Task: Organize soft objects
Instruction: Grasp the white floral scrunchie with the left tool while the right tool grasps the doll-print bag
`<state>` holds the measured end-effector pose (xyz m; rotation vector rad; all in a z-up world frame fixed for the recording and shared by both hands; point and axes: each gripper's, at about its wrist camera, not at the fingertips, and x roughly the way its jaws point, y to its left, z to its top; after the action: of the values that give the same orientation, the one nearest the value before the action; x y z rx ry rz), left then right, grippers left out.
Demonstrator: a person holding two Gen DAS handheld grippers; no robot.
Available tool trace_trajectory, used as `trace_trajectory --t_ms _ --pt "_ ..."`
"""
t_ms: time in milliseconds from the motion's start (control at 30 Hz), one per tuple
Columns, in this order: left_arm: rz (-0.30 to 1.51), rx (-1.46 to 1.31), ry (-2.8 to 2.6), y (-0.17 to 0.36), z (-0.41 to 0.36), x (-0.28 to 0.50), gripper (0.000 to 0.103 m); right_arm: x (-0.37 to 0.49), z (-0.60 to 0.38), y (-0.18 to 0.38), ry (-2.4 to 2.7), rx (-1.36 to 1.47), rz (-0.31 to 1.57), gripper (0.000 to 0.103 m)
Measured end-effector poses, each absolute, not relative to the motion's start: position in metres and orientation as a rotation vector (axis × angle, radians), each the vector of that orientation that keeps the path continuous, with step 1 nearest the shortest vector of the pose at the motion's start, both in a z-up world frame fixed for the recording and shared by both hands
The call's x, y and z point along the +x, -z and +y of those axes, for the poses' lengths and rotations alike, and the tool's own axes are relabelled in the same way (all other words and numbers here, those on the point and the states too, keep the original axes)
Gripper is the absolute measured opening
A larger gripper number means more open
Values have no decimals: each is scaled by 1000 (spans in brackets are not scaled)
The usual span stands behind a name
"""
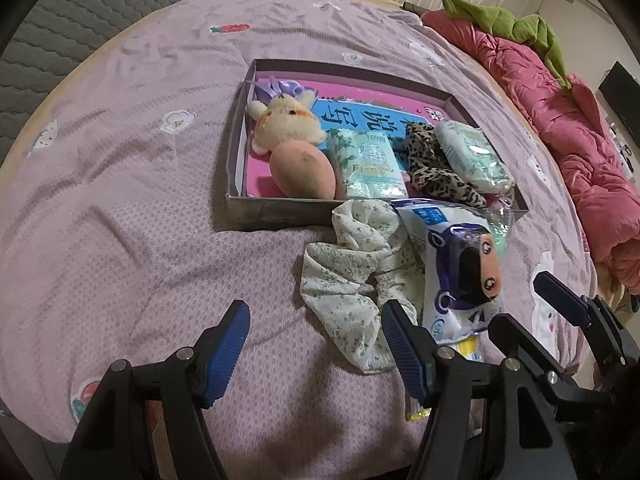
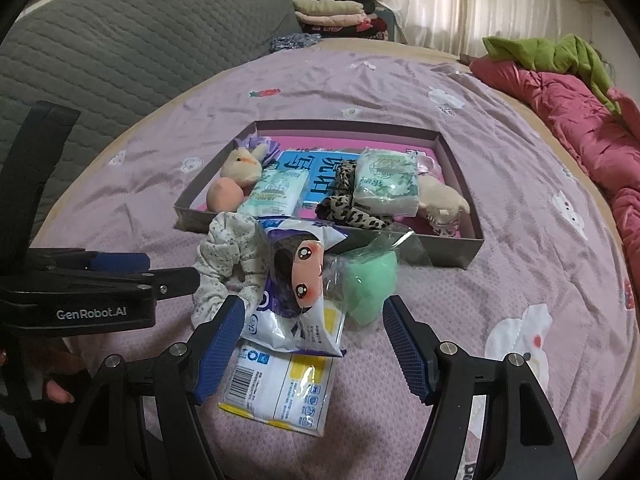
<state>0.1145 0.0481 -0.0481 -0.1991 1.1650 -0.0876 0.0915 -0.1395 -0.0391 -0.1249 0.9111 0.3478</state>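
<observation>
A shallow cardboard box (image 2: 456,184) on the bed holds a plush bunny (image 1: 286,120), a peach sponge (image 1: 302,168), two tissue packs (image 1: 370,164), and a leopard scrunchie (image 1: 434,168). In front, on the lilac textured bedspread (image 1: 140,200), lie a floral scrunchie (image 1: 348,272), a crinkly doll packet (image 2: 298,280), and a green sponge (image 2: 370,280). Both the left gripper (image 1: 316,344) and right gripper (image 2: 314,344) are spread wide, empty.

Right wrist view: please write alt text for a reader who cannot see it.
The open right gripper hovers over a cartoon-face packet lying on a tissue pack on a pink bedspread. A floral scrunchie and green sponge flank it; behind, a shallow box holds soft items.
</observation>
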Motion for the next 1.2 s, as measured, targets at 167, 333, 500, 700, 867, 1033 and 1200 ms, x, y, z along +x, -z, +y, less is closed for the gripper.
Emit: trace_trajectory --t_ms 167,333,500,700,867,1033,1200 --pt "1177 -197 90 56 49 124 68 99 -134 46 -359 -130 917 73" --pt "1189 -194 84 62 52 132 68 106 -127 53 -347 -162 919 73" --pt "1193 -197 89 66 54 137 68 115 -121 57 -348 -177 921 73" --pt "1201 -198 106 69 52 141 68 123 -114 64 -353 -204 927 73" --pt "1206 -195 120 72 48 146 68 126 -106 67 -375 -232 921 60" --pt "1205 -189 142 74 43 149 67 129 -105 72 -382 -235 935 41" --pt "1201 -174 158 75 34 154 60 128 -110 71 -389 -216 938 35"
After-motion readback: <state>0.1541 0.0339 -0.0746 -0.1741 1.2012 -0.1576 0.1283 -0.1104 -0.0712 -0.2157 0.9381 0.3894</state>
